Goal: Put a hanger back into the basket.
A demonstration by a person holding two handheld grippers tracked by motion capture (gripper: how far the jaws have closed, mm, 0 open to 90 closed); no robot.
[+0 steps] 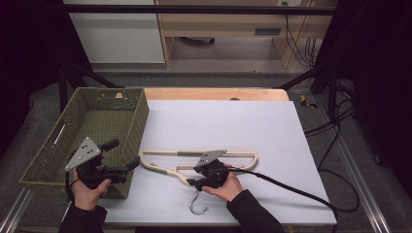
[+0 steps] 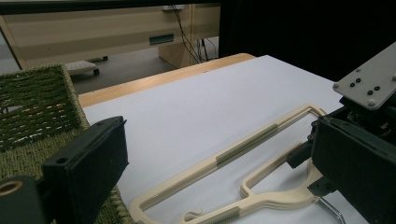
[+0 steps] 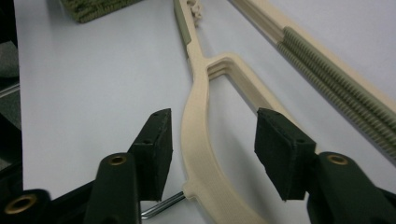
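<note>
Item: cream plastic hanger [image 1: 194,160] with a bent metal hook [image 1: 197,204], lying flat on the white table [image 1: 272,131], in front of you and right of the basket.
Long axis: your hanger's straight bar runs left to right across the table; the curved neck sweeps down toward you and ends in the hook.
Key relation: your right tongs [image 3: 212,144] straddle the neck just above the hook, one pad [image 3: 156,144] close beside it, the other well off; not yet clenched on it, gap on both sides.
Nearer hand: your right; the left tongs [image 1: 124,167] wait by the basket's corner, released and holding nothing.
Surfaces: smooth moulded plastic, ribbed olive grip strips [image 3: 336,88] along the bar, thin shiny wire hook.
Neighbour: woven green basket [image 1: 58,155], coarse weave, rectangular, at the table's left edge.
</note>
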